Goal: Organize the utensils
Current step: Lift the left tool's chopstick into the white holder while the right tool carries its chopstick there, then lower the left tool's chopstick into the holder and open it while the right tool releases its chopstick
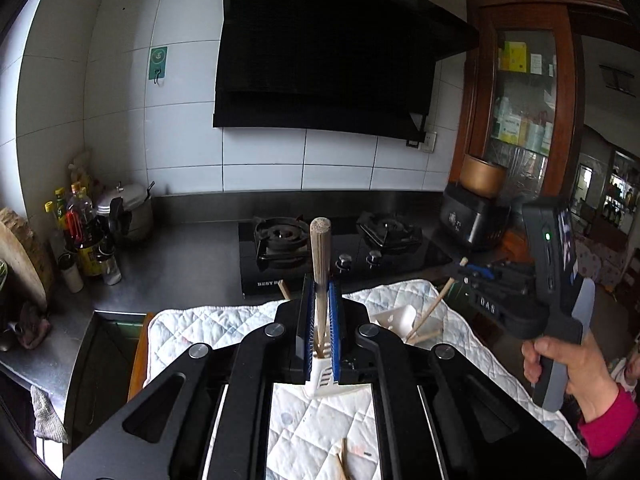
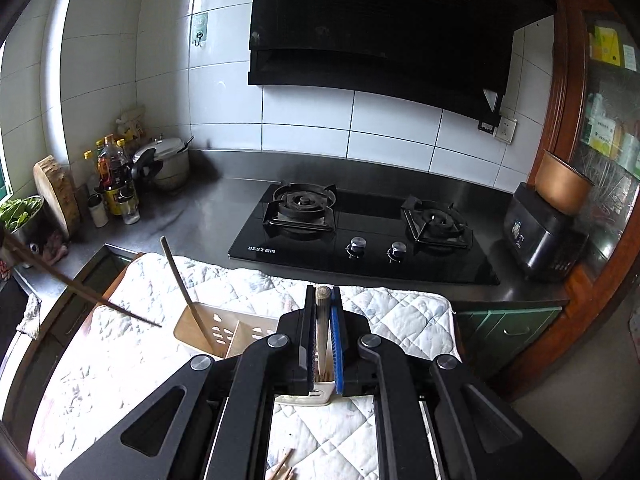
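My left gripper (image 1: pixel 321 280) is shut on a wooden chopstick (image 1: pixel 320 256) that stands upright with its lower end in the white slotted utensil holder (image 1: pixel 322 376) on the quilted mat (image 1: pixel 224 332). My right gripper (image 2: pixel 322 296) is shut on another wooden chopstick (image 2: pixel 322 320), also upright with its lower end in the white holder (image 2: pixel 320 396). The holder's beige inner side (image 2: pixel 208 332) holds a leaning dark chopstick (image 2: pixel 184 288). In the left wrist view the right gripper (image 1: pixel 464 268) shows at the right, held by a hand, with its chopstick (image 1: pixel 436 304) slanting into the holder.
A black gas hob (image 2: pixel 360 224) lies behind the mat. Bottles (image 2: pixel 114 180), a pot (image 2: pixel 166 164) and a wooden board (image 2: pixel 56 192) crowd the left corner. A black appliance (image 2: pixel 540 236) stands at the right. Loose chopsticks (image 1: pixel 344 460) lie on the near mat. A long dark stick (image 2: pixel 80 284) crosses the left.
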A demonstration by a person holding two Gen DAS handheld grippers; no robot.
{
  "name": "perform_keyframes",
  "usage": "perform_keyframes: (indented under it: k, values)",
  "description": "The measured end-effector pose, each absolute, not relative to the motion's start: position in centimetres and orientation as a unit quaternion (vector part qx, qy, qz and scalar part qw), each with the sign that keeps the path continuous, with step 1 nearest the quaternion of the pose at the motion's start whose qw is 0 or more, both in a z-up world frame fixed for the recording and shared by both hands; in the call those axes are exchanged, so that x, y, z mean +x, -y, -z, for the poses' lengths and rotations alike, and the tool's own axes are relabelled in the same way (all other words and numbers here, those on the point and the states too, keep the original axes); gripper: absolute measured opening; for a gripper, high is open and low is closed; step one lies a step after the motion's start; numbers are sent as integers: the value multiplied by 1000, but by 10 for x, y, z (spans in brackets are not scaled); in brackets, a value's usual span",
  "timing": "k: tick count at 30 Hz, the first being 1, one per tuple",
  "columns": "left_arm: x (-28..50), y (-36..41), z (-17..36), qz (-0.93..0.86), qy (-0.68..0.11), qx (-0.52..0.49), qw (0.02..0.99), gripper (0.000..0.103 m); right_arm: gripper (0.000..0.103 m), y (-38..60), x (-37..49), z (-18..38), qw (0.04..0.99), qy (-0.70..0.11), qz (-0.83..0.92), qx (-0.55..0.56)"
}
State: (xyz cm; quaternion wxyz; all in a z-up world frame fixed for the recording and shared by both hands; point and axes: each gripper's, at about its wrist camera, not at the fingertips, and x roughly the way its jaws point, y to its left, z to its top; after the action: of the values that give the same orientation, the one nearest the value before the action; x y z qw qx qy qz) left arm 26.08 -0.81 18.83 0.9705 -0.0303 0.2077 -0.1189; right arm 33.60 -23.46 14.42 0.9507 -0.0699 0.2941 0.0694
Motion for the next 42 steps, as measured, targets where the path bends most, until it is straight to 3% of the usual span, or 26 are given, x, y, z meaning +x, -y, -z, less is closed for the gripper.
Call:
perform_keyframes:
  k: [17, 21, 24, 33, 42]
  values:
    - [345, 34, -126, 116, -292, -53, 948, 6, 7, 237, 344, -127, 949, -299, -71, -74]
    - [350, 32, -120, 127, -303, -59, 943, 6, 28, 238, 337, -131, 952, -287, -71, -73]
    - [349, 29, -121, 126, -299, -65, 944, 8, 31, 238, 326, -137, 956, -274, -64, -82]
    - [304, 22, -149, 137, -265, -70, 952, 9, 35, 246, 258, -141, 962, -256, -56, -70]
    - [217, 5, -127, 138, -264, -45, 954, 10, 35, 238, 179, -68, 944, -314, -85, -52]
